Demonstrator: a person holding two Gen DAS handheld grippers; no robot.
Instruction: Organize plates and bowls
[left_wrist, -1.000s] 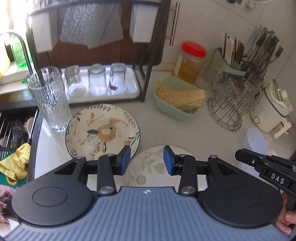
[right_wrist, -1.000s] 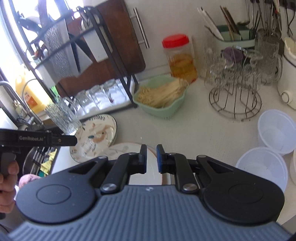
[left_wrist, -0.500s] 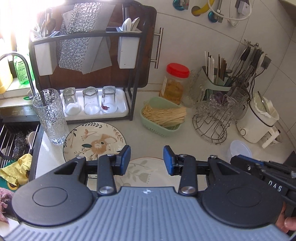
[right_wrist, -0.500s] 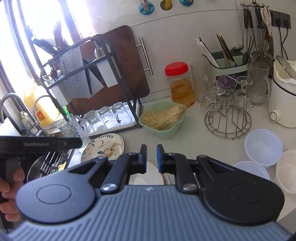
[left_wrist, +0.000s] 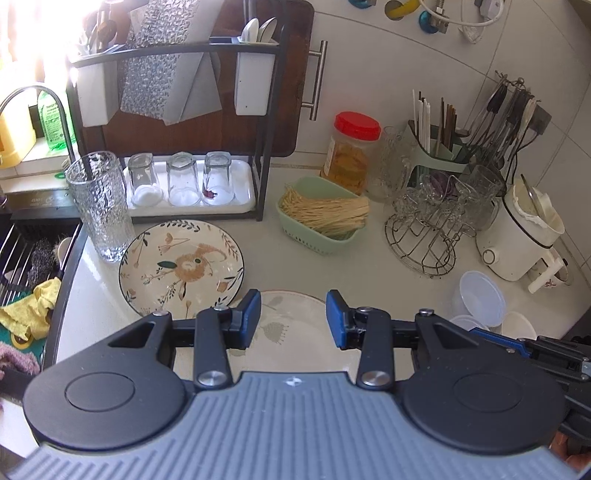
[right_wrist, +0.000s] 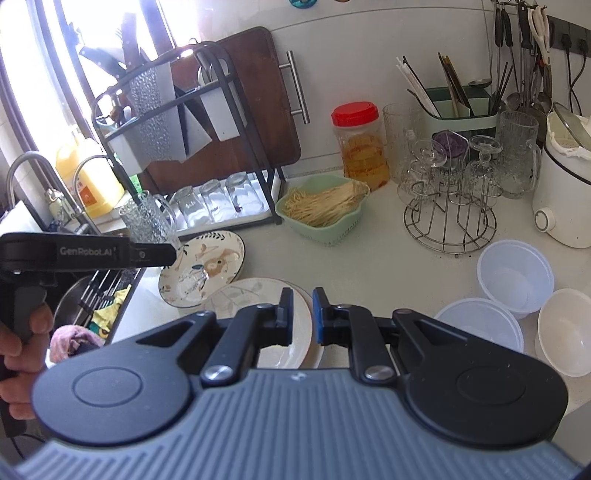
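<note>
A floral plate (left_wrist: 181, 267) with a dark rim lies on the white counter beside a tall glass. Nearer to me lies a pale leaf-patterned plate (left_wrist: 295, 347), also in the right wrist view (right_wrist: 251, 295). My left gripper (left_wrist: 292, 314) hovers above the pale plate, open, with nothing between its blue pads. My right gripper (right_wrist: 302, 312) hangs over the same plate's right rim, shut and empty. Two translucent plastic bowls (right_wrist: 515, 277) (right_wrist: 480, 325) and a white bowl (right_wrist: 569, 328) stand at the right. A hand holds the left gripper (right_wrist: 162, 253), seen side-on at the left.
A tall textured glass (left_wrist: 99, 206) stands by the sink (left_wrist: 22, 258). Behind are a black rack with upturned glasses (left_wrist: 192, 181), a green noodle basket (left_wrist: 321, 218), a red-lidded jar (left_wrist: 351, 147), a wire glass stand (left_wrist: 424, 236) and a white cooker (left_wrist: 517, 236).
Both grippers have drawn back and risen from the counter, so the plates look smaller and more wall shows. Neither gripper's jaws have changed.
</note>
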